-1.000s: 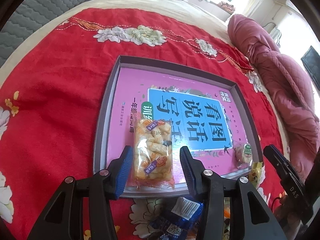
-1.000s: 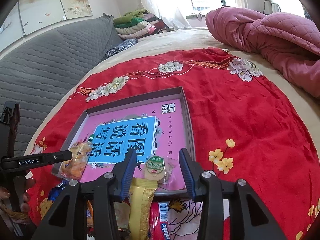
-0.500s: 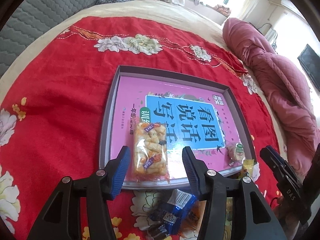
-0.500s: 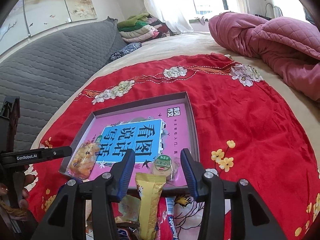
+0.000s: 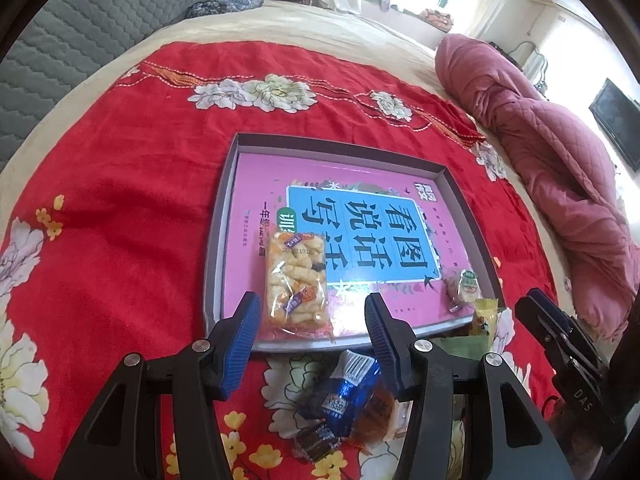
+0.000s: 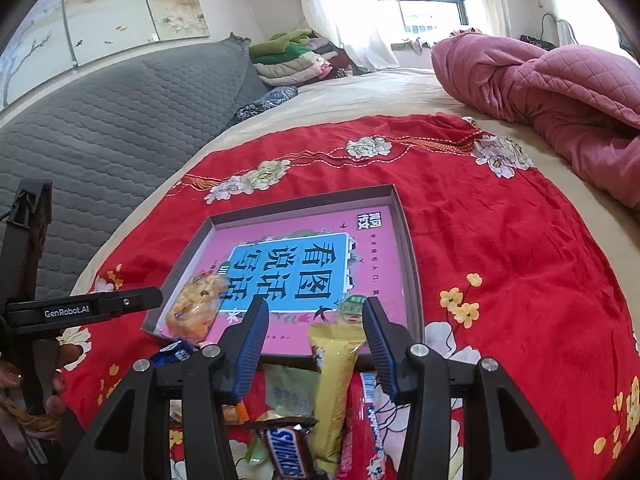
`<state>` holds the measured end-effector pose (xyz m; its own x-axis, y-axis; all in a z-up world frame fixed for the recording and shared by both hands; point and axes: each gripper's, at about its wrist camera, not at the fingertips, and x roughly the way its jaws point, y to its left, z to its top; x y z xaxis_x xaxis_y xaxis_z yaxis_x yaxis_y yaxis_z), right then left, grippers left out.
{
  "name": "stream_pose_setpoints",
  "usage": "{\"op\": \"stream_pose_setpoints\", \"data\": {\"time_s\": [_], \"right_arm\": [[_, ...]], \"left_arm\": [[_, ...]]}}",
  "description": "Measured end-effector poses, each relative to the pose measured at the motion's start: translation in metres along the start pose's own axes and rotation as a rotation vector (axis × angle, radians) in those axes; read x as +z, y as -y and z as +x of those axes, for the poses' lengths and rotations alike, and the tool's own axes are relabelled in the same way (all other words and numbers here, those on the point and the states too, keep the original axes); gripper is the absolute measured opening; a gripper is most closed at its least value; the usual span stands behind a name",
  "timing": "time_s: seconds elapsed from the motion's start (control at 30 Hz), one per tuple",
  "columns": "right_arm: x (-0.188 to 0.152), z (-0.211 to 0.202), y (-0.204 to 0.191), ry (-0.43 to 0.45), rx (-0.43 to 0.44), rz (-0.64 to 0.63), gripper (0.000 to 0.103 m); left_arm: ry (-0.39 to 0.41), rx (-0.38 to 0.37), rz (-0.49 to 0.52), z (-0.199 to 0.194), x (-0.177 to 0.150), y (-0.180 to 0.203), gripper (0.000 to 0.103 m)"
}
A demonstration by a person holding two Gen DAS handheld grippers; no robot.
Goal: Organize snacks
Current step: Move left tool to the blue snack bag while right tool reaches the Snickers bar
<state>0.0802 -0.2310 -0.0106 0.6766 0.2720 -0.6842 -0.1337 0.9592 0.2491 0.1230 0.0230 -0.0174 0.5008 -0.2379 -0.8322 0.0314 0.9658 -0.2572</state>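
My left tongs apart, empty | my right tongs apart, empty | tray on red blanket: puffed-snack packet near front-left corner, round green-label snack front-right | loose snack pile on blanket just before tray.

home bedroom, bed with padded headboard, pink quilt, folded clothes

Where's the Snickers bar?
In the right wrist view, the brown Snickers bar lies on the red flowered blanket, bottom centre, just left of the long yellow snack packet.
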Motion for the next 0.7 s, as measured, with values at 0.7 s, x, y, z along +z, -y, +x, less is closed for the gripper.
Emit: {"op": "stream_pose_setpoints", "data": {"time_s": [0.7], "right_arm": [[-0.025, -0.03, -0.014, -0.035, 0.002, -0.014, 0.049]], "left_arm": [[-0.011, -0.014, 0.054, -0.015, -0.021, 0.006, 0.056]]}}
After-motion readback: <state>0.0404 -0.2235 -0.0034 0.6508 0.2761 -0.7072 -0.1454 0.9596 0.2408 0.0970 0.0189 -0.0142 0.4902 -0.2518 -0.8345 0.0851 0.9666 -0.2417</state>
